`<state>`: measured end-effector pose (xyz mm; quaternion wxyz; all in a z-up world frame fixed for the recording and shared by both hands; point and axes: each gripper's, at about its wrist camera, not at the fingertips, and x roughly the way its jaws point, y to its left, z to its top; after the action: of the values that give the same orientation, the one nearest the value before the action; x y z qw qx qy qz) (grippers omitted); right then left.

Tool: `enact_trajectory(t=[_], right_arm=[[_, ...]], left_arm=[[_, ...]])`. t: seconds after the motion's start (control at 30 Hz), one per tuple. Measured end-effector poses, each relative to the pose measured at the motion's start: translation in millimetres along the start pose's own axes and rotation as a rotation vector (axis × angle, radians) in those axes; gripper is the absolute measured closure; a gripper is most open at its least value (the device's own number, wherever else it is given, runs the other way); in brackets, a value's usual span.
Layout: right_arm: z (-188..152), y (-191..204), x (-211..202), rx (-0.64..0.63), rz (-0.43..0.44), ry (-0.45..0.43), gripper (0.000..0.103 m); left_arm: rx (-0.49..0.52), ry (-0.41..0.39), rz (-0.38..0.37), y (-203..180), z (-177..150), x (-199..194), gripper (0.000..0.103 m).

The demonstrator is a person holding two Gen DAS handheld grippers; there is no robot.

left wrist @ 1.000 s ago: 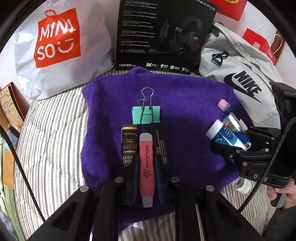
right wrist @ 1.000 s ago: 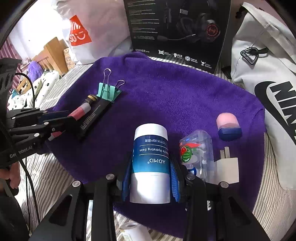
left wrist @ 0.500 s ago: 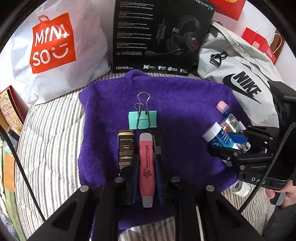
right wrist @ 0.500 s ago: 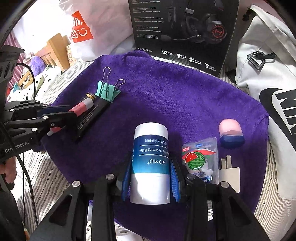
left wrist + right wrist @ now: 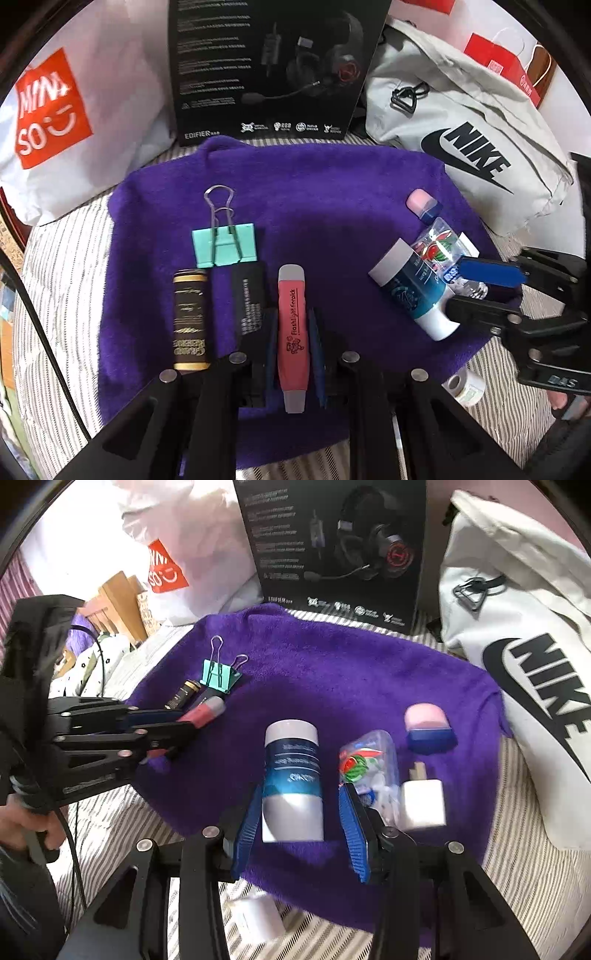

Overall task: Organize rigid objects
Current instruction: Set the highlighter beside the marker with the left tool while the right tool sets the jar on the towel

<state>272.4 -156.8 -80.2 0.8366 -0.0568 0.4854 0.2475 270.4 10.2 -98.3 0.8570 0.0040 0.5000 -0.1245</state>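
Note:
On the purple towel point(image 5: 332, 192), my left gripper point(image 5: 293, 328) is shut on a pink tube point(image 5: 292, 332), lifted beside a black box point(image 5: 248, 299) and a dark gold-capped tube point(image 5: 190, 317). A teal binder clip point(image 5: 224, 243) lies behind them. My right gripper point(image 5: 299, 812) is open, its blue fingers apart on either side of a white-and-blue balm jar point(image 5: 292, 779) lying on the towel; the jar also shows in the left wrist view point(image 5: 413, 291). Right of it lie a clear candy pack point(image 5: 369, 764), a white charger point(image 5: 423, 801) and a pink-and-blue eraser point(image 5: 428, 727).
A black headset box point(image 5: 273, 66) stands behind the towel, a white Miniso bag point(image 5: 66, 110) at the back left, a grey Nike bag point(image 5: 461, 140) at the right. A small tape roll point(image 5: 465, 387) lies on the striped sheet off the towel's front edge.
My right gripper has opened and let go of the balm jar, which now rests on the towel. My left gripper has shifted right with the pink tube, away from the black box.

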Motion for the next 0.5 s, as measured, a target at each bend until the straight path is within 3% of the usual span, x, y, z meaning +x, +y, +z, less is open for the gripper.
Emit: enact_trajectory(t=[0.4, 0.5], right_arm=[[-22.0, -16.1, -30.3, 0.034, -0.024, -0.036, 0.059], [-30.5, -19.6, -35.7, 0.046, -0.026, -0.039, 0.059]], left_arm=[[0.022, 0.014, 0.022, -14.4, 3.6, 14.5, 0.086], [0.016, 0.006, 0.022, -16.8, 0.7, 12.2, 0.079]])
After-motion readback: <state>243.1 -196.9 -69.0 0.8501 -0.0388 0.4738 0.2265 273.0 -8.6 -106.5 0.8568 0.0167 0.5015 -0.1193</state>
